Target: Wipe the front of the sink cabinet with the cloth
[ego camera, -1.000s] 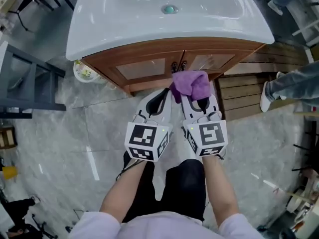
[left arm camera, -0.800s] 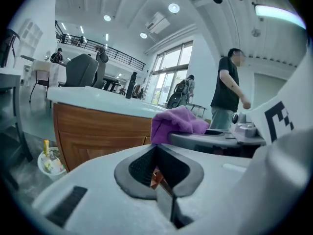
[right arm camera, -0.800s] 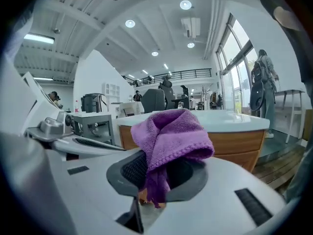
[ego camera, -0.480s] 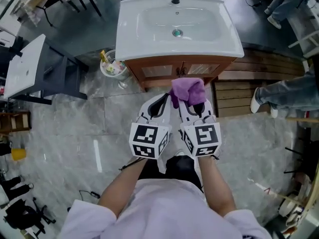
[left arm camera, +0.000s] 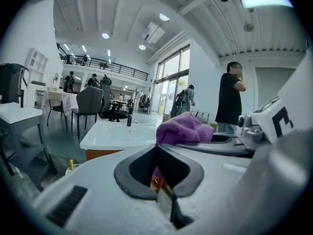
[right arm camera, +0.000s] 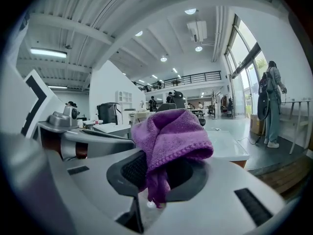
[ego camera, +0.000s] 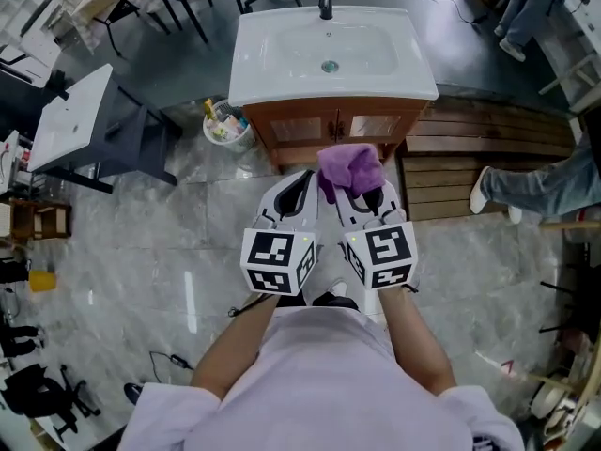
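Left jaws: pressed together on nothing in the left gripper (left arm camera: pixel 156 148) view; the purple seen behind them belongs to its neighbour.
Right jaws: clamped by the right gripper (right arm camera: pixel 156 177) on the cloth (right arm camera: pixel 168 136), with a bunched fold left standing proud, probably to serve as a wiping pad.
Cloth position: centre of the head view, just below the cabinet (ego camera: pixel 333 125) and apart from it (no contact is made).
Cabinet: upper centre, wooden doors under the white sink (ego camera: pixel 329 54).
Grippers: held side by side, aimed at the doors.
Stage, judged: wiping not yet begun.
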### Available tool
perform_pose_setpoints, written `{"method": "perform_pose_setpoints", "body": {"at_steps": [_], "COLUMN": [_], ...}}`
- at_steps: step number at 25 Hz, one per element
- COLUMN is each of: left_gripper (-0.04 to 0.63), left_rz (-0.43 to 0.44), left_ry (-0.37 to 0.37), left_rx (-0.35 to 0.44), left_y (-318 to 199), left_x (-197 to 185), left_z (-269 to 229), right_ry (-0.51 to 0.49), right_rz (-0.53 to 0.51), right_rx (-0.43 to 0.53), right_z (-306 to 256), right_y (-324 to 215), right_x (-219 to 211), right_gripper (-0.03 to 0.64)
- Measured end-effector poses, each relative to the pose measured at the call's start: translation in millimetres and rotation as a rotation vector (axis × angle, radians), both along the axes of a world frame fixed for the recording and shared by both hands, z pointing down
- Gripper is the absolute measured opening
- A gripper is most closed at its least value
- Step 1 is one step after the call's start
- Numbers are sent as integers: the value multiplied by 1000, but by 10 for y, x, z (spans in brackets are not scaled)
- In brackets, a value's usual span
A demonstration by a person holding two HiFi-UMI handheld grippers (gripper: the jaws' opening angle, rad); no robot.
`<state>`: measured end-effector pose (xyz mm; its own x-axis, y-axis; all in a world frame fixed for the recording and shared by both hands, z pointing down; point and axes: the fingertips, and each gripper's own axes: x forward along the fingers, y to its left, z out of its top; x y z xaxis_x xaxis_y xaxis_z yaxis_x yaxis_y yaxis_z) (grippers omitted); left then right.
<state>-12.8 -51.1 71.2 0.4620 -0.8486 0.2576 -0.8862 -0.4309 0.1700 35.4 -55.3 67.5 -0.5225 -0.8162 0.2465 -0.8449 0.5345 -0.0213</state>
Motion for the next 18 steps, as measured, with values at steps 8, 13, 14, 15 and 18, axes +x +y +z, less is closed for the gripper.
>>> {"method": "perform_pose_setpoints", "body": {"at_steps": [8,13,14,15,18], "left_gripper": [5,5,5,5,5], "left_rz": [9,29,33,36,43], "left_ry": [-17,-43,-44,-44,-47], "left_rx": [13,25,25,24,25], "left_y": [288,362,379,396,439], "left_x": [206,339,359,375,417], "left_z": [-50,-81,-84,-84,-83], "right_ry": [-23,-29,-31,-32,-35], "right_rz": [-9,0,3,6,11], "right_rx": [8,24,27,28,31], "right_z": [-51,-103,-113,-119,-128], "right_y": [269,364,380,393,427], "right_x": [75,167,189,207,250], "right_gripper": [67,67,67,67,67]}}
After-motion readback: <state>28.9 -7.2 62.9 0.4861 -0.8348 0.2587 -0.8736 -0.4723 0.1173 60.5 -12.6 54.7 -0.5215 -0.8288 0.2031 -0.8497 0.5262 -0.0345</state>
